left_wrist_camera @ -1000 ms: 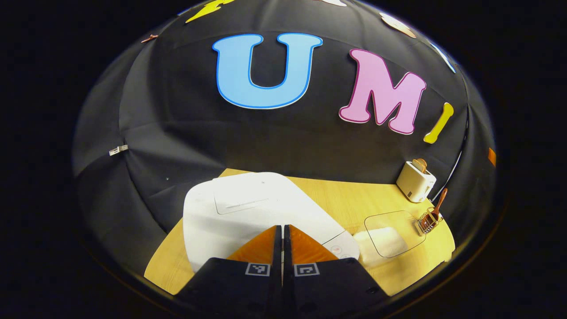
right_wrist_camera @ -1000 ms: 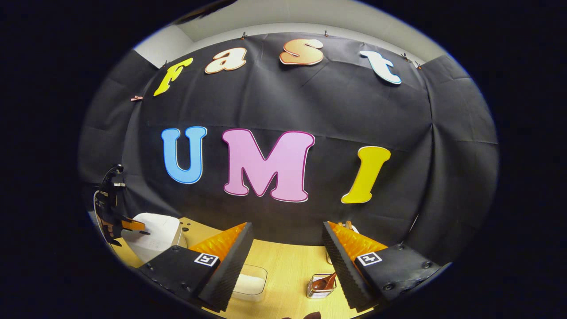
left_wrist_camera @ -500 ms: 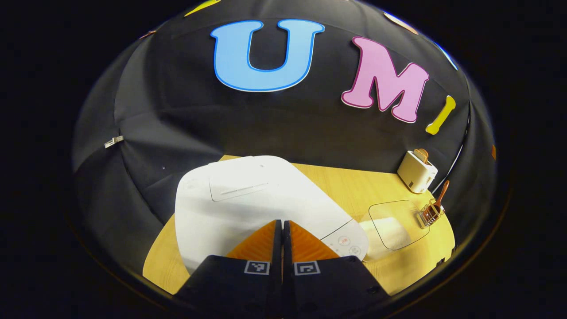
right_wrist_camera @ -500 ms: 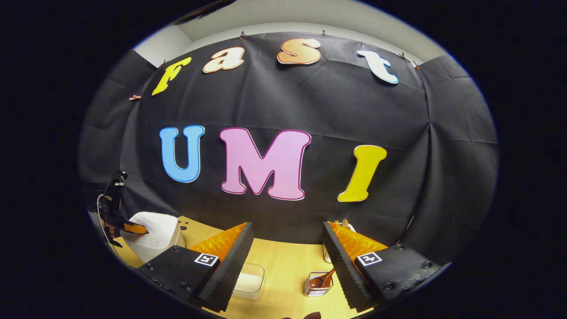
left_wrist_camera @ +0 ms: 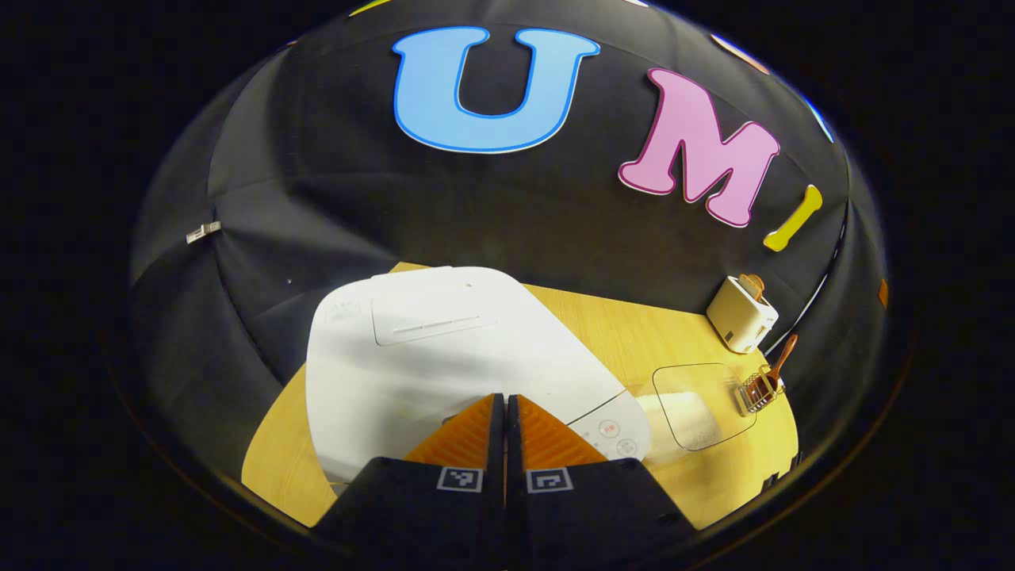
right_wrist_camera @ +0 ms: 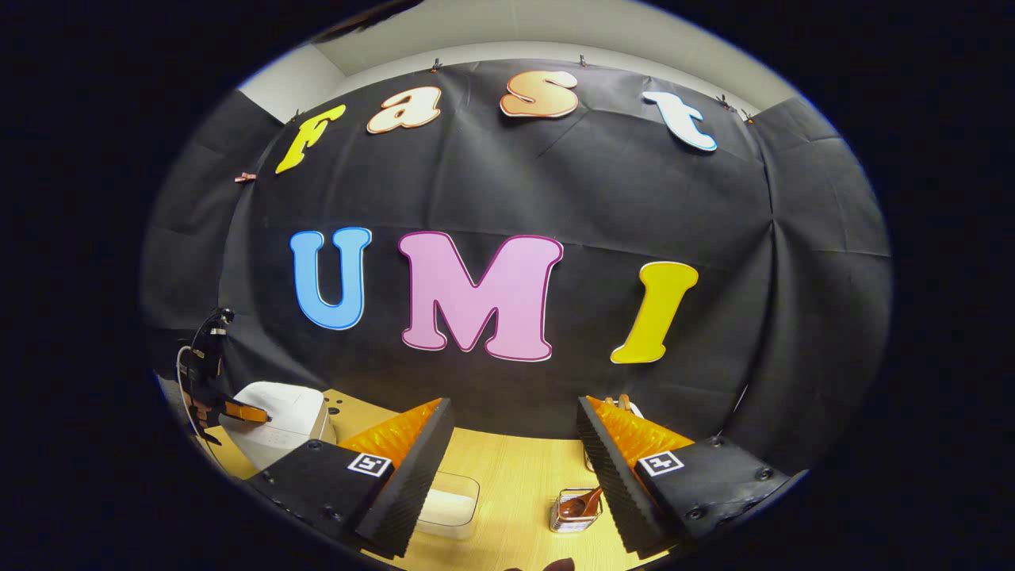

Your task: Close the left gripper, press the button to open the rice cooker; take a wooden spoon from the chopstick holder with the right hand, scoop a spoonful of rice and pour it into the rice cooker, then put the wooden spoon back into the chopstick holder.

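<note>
A white rice cooker (left_wrist_camera: 428, 357) with its lid down sits on the wooden table, and my left gripper (left_wrist_camera: 505, 400) is shut with its tips over the cooker's front edge beside the control panel (left_wrist_camera: 609, 432). A clear box of rice (left_wrist_camera: 694, 404) lies to the right, with a wire chopstick holder (left_wrist_camera: 757, 390) holding a wooden spoon (left_wrist_camera: 781, 361) beyond it. In the right gripper view my right gripper (right_wrist_camera: 515, 424) hangs open above the table, over the rice box (right_wrist_camera: 448, 503) and the holder with the spoon (right_wrist_camera: 577, 507). The left gripper (right_wrist_camera: 238, 411) rests at the cooker (right_wrist_camera: 281, 424) far left.
A white toaster (left_wrist_camera: 741, 313) with bread in it stands at the back right near the booth wall. Bare wooden table (left_wrist_camera: 626, 341) lies between the cooker and the toaster.
The left gripper has come down and closer to the cooker's front edge, the cooker growing in its view. The right gripper has barely moved and stays open.
</note>
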Demonstrator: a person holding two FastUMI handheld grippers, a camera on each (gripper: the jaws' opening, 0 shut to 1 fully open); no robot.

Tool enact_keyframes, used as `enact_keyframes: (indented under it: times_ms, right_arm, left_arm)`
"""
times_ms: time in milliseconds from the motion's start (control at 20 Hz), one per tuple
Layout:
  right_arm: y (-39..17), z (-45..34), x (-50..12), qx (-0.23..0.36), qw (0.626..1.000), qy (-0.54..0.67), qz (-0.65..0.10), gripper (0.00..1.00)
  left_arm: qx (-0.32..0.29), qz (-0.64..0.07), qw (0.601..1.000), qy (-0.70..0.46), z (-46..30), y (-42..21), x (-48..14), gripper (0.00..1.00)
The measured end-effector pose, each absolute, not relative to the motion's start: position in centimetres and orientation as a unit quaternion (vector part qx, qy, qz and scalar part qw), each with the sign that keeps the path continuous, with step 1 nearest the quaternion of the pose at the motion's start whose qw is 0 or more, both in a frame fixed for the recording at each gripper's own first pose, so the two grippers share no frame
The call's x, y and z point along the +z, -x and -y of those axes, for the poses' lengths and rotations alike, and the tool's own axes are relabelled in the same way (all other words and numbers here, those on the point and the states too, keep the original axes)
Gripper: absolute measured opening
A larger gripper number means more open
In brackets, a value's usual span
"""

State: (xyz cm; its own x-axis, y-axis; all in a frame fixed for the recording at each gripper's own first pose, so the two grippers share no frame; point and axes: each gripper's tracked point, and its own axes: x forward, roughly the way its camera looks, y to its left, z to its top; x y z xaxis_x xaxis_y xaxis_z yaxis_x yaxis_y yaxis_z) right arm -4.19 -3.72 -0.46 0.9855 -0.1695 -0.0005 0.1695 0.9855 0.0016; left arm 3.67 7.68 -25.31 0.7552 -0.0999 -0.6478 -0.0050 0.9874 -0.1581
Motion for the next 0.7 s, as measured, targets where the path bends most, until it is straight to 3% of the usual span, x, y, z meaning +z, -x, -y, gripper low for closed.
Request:
enact_keyframes:
  times_ms: [700]
  right_arm:
    - [5.3, 4.5, 0.3, -0.097, 0.995, 0.004, 0.009, 0.97]
  left_arm:
    - [0.03, -0.114, 0.992, 0.032, -12.9, -9.8, -9.8, 0.06]
